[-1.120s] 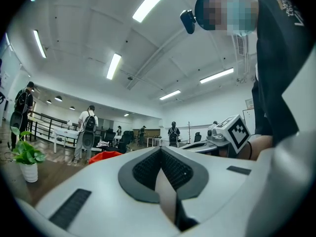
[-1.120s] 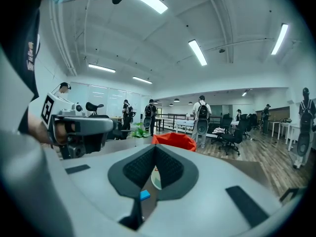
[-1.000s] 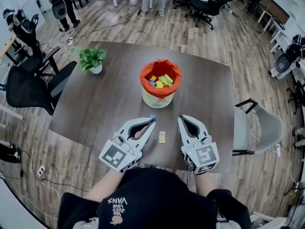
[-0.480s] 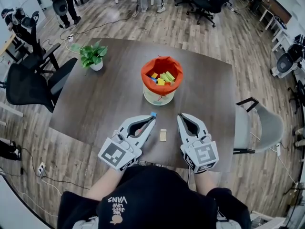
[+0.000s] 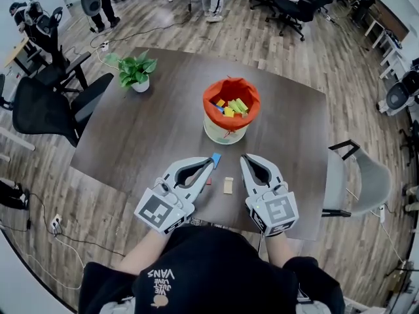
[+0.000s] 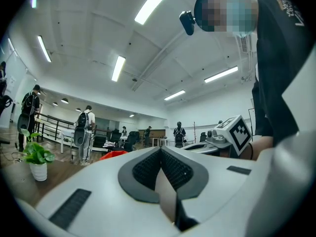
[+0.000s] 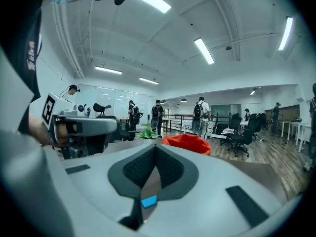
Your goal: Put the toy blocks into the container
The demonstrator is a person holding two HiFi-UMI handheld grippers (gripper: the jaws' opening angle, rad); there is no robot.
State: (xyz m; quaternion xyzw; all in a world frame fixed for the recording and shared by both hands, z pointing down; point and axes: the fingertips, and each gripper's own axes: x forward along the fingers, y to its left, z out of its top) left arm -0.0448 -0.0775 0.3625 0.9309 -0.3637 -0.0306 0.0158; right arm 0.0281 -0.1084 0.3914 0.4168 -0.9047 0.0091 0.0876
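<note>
I hold both grippers low over the near edge of the table (image 5: pixel 144 136), side by side and pointing away from me. My left gripper (image 5: pixel 211 165) has its jaws pressed together with nothing between them; in the left gripper view (image 6: pixel 160 149) the ribbed pads meet in a tight line. My right gripper (image 5: pixel 243 157) is closed the same way, empty, its pads meeting at the tip in the right gripper view (image 7: pixel 154 147). A bit of blue (image 7: pixel 149 201) shows through the slot below those pads, not pinched.

Between the two grippers a tan block (image 5: pixel 228 185) lies on the table, apart from both. A small red block (image 5: pixel 208 181) sits just beside my left gripper's jaws, on the side toward the tan one. A blue block (image 5: pixel 215 158) lies just past my left gripper's tip, between the two tips.

Farther out, near the table's middle, stands the container (image 5: pixel 226 135), a pale tub with an orange liner folded over its rim. Yellow, green, blue and orange blocks (image 5: pixel 230 106) lie heaped inside it.

A potted plant (image 5: pixel 135 74) stands near the far left corner. A black chair (image 5: pixel 49 110) is at the table's left, a grey one (image 5: pixel 363 178) at its right. People (image 5: pixel 98 2) stand on the wooden floor beyond.
</note>
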